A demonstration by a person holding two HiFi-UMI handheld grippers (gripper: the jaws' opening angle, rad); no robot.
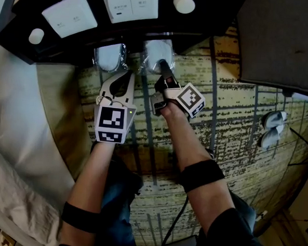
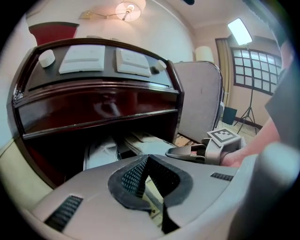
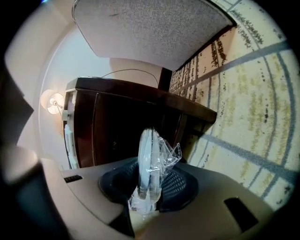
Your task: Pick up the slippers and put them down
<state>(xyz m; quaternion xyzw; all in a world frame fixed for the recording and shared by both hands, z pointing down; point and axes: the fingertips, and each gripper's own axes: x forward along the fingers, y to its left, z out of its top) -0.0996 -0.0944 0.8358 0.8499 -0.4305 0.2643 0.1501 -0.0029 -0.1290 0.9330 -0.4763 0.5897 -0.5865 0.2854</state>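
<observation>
Slippers: the wrapped slippers, a white pair in clear plastic, sit at the front of the lower opening of the dark nightstand, with the right gripper on them. In the right gripper view the pack stands on edge.
Right fingers: closed on the wrapped slippers. The crinkled plastic is pinched between the pads and sticks out past them.
Neighbour: a second pack, also in plastic, lies just beside the first on its left, with nothing touching it.
Left side: the left gripper hovers over the carpet just in front of the second pack, pointing at it but apart from it.
Left fingers: closed, tips meeting, nothing between them.
Floor: the cream carpet has dark lines and speckles. The loose slippers, a pale pair, lie well to the right.
Furniture: white switch panels sit on the nightstand top. A grey padded panel stands to its right, and white bedding is at the left.
</observation>
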